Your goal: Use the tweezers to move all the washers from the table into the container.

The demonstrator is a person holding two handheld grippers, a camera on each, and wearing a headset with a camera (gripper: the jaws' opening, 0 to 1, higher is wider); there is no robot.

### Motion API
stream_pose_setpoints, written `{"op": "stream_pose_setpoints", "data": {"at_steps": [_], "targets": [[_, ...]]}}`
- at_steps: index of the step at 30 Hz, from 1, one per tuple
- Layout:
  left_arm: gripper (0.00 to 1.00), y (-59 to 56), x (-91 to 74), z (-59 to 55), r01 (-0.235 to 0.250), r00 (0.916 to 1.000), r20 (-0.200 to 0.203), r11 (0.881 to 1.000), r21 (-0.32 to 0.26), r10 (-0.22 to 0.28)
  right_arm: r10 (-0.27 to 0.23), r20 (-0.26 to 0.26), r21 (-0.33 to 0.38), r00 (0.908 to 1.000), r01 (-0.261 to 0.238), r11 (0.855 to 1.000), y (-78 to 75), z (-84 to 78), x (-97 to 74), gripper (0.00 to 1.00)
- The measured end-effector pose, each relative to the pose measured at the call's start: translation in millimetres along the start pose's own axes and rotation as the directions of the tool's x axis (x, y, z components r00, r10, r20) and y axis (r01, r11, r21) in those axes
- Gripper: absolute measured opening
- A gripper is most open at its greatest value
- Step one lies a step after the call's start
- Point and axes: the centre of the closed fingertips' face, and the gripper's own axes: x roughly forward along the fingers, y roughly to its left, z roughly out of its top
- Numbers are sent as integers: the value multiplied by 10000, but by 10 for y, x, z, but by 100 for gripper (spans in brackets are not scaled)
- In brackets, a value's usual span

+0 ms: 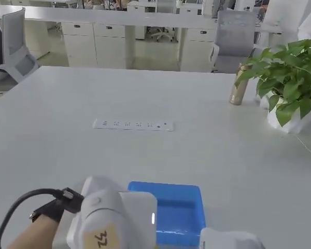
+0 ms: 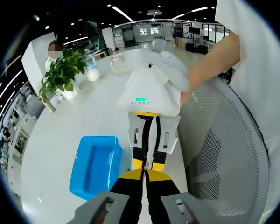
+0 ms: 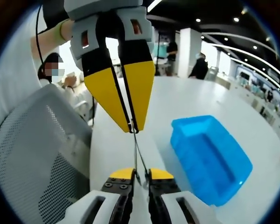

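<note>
container (image 1: 176, 205) near side cut by frame bottom; tweezers (image 3: 134, 154) ends hidden between jaws

Bright, even white light fills the room. Both gripper views show long ceiling strip lights (image 2: 123, 14) and round spot lamps (image 3: 217, 18) far overhead. The pale grey desk (image 1: 207, 140) is lit flatly, with only soft, weak shadows and a mild sheen beside the blue plastic bin (image 3: 210, 156). The head view is slightly soft, and its near edge is blurred. Both gripper views bend strongly toward their edges. In the right gripper view the thin metal tweezers (image 3: 136, 154) read as a faint dark line below the left gripper (image 3: 132, 127), and a bright patch far behind it is blown out.
</note>
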Motion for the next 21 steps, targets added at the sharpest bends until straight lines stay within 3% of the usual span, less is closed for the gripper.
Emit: {"op": "stream_pose_setpoints", "data": {"at_steps": [6, 11, 14, 17, 19, 21], "targets": [[0, -3, 23, -10, 338, 9994, 63, 9993, -158, -337, 217, 289, -12, 9993, -216, 9998, 37, 120, -48, 16], [0, 17, 32, -26, 391, 9992, -31, 9991, -141, -392, 214, 480, -33, 9986, -213, 9998, -7, 191, -50, 12], [0, 17, 51, -13, 417, 9991, 47, 9989, -193, -416, 199, 355, -57, 9992, -197, 9998, -38, 146, -20, 5], [8, 13, 79, 70, 428, 9969, 694, 9958, -815, -371, 260, 325, -79, 9991, -258, 9996, -9, 143, -46, 4], [11, -1, 90, 41, 436, 9970, 681, 9952, -874, -377, 226, 295, -151, 9993, -222, 9996, 1, 132, -54, 4], [5, -36, 101, 23, 486, 9965, 724, 9954, -825, -427, 173, 255, -241, 9995, -167, 9996, 3, 123, -55, 3]]}}
